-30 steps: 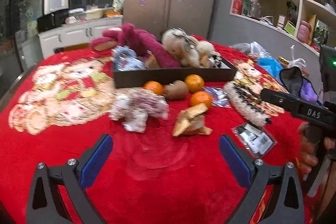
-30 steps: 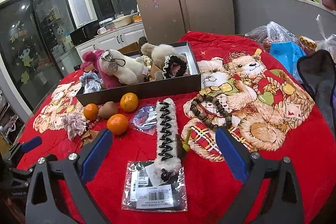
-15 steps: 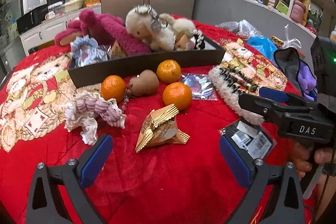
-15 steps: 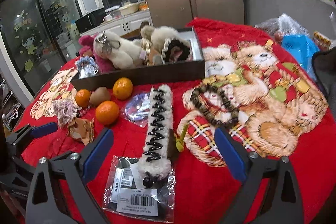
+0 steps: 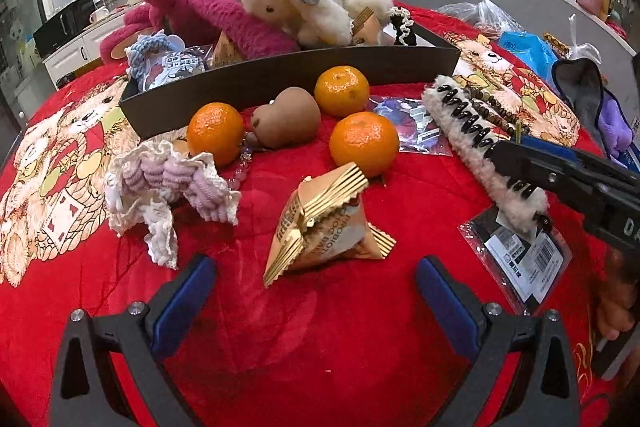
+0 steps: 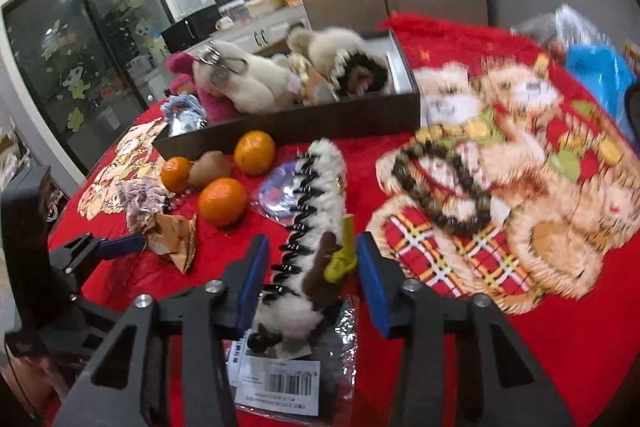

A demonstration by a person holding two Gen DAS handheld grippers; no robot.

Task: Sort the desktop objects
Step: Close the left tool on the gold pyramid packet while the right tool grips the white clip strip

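On a table spread with a red teddy-bear blanket (image 6: 460,39), the right gripper (image 6: 308,273) is closing its blue-padded jaws around the near end of a fluffy white hair clip (image 6: 316,211) with black teeth; the pads stand on either side of it, not yet pressing. The clip lies across a clear barcode packet (image 6: 280,383). Three oranges (image 6: 222,201) and a bead bracelet (image 6: 440,183) sit nearby, before a dark box (image 6: 304,125) of plush toys. The left gripper (image 6: 120,247) shows at left, beside a tan snack packet (image 6: 176,237).
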